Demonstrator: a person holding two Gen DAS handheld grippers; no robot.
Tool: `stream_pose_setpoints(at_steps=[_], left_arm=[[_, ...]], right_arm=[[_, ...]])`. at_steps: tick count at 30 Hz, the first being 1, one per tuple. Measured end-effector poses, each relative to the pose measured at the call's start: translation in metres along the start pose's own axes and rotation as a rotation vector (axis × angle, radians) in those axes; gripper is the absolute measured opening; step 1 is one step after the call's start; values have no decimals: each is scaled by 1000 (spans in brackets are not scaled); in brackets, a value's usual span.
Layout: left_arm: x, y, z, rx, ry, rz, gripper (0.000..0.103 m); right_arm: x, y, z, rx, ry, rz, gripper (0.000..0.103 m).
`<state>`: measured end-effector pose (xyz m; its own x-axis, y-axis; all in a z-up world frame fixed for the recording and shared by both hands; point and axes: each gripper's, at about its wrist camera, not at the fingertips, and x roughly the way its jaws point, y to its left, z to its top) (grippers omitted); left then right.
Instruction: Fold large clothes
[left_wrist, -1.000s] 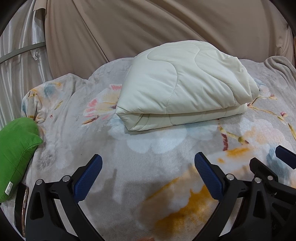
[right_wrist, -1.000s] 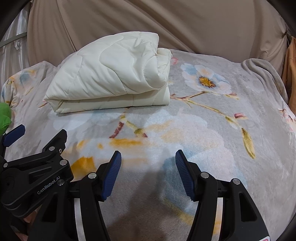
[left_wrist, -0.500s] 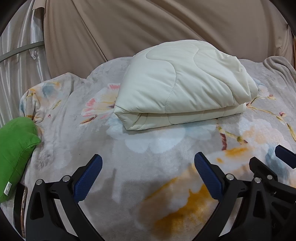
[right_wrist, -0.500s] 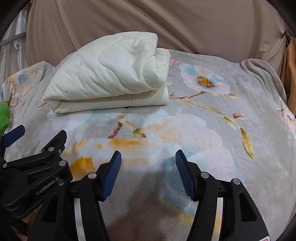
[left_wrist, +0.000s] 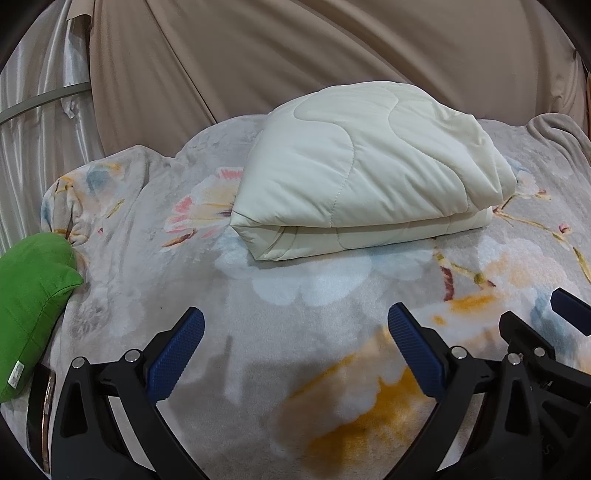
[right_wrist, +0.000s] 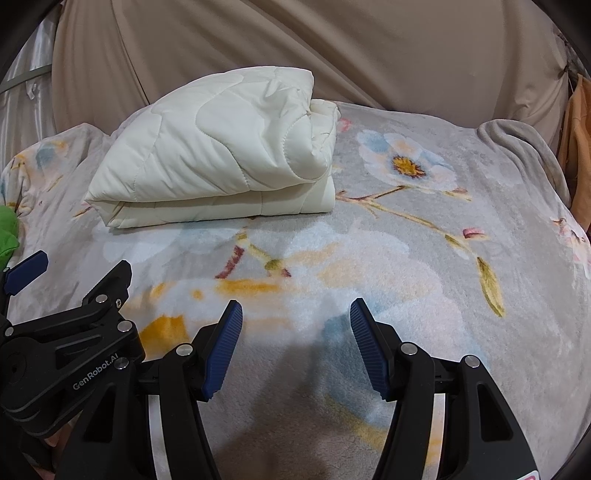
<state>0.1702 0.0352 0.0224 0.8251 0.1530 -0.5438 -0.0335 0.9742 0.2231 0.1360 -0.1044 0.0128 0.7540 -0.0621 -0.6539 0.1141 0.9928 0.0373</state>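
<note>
item under task: a cream quilted comforter (left_wrist: 373, 173), found folded into a thick, layered bundle. it lies toward the far side of a grey floral blanket (left_wrist: 306, 325) that covers the bed surface, well apart from both tools. seen from the right wrist, the same comforter (right_wrist: 218, 147) sits to the far left, its rolled fold end facing right and its stacked edges facing the camera.

left gripper (left_wrist: 295, 347): jaws stand wide apart, blue ribbed pads facing each other, nothing between them but bare blanket. it hovers over the near part of the blanket, pointing down toward it; contact with the fabric is not evident.

right gripper (right_wrist: 295, 343): jaws apart, narrower than the left, nothing between the pads. it hangs just beside the left tool, over the near blanket, touching nothing that can be seen. part of it also shows at the right edge of the left wrist view.

surroundings: a green cushion (left_wrist: 33, 306) with a small white label rests at the left edge of the bed. a beige curtain (left_wrist: 332, 51) hangs behind the bed. an orange cloth (right_wrist: 578, 155) hangs at the far right
</note>
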Motion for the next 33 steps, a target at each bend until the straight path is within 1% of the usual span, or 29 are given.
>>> stream_pose_setpoints(at_steps=[33], left_arm=[[-2,0,-1,-7,-4,5,97]], right_arm=[[-1,3,0,1,-9,-9,60]])
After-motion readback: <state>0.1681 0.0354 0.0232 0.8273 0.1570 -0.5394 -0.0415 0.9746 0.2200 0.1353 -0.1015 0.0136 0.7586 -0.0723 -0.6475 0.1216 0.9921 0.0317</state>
